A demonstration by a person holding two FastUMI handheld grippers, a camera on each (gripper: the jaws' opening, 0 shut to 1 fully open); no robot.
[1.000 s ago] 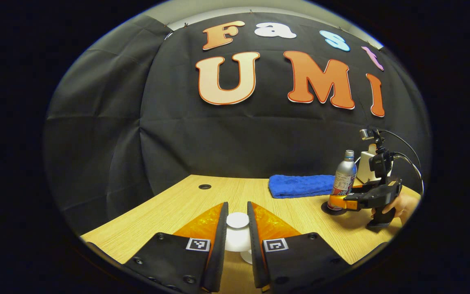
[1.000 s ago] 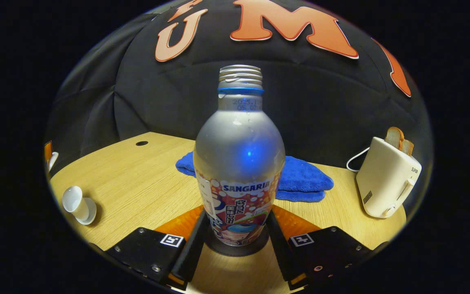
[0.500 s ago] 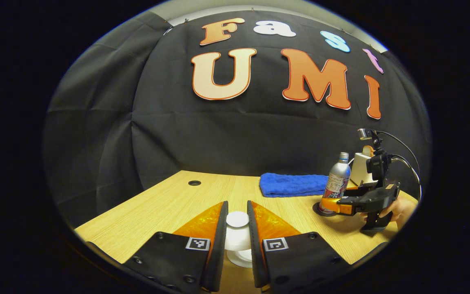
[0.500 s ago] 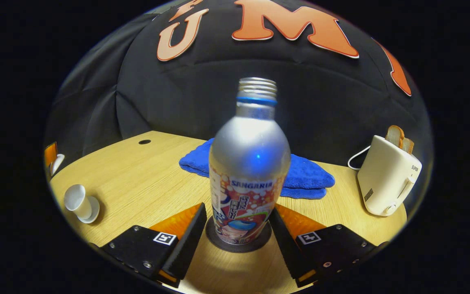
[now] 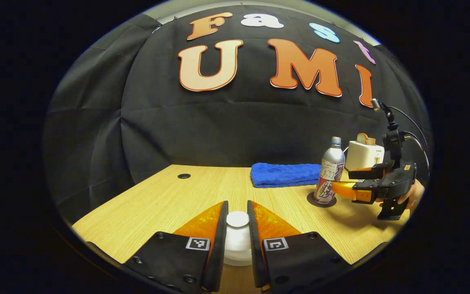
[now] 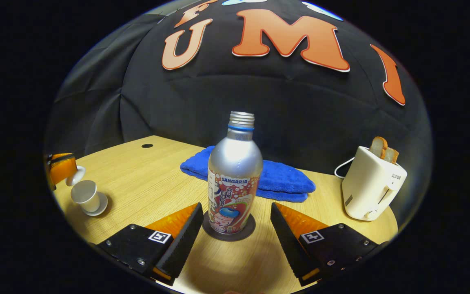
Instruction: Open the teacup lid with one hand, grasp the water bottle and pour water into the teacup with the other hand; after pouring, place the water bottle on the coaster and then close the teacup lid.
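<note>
The silver water bottle (image 6: 233, 179) stands upright on the dark round coaster (image 6: 248, 228). My right gripper (image 6: 236, 210) is open, one finger on each side of the bottle and clear of it. In the left gripper view the bottle (image 5: 330, 170) sits on the coaster (image 5: 311, 200), with the right gripper (image 5: 347, 190) just to its right, held by a hand (image 5: 413, 192). My left gripper (image 5: 237, 204) is shut on the white teacup lid (image 5: 237, 219). The open white teacup (image 6: 85, 195) stands on its saucer, and the lid (image 6: 74, 176) hangs tilted just above and left of it.
A folded blue towel (image 6: 278, 179) lies behind the bottle. A white toaster (image 6: 371, 188) holding bread stands at the right, its cord running back. The wooden table (image 5: 165, 200) has a cable hole (image 5: 184, 176) at the far left.
My right gripper let go of the bottle, opened wide and drew back; the bottle stays on the coaster. My left gripper keeps hold of the lid and has shifted slightly.
</note>
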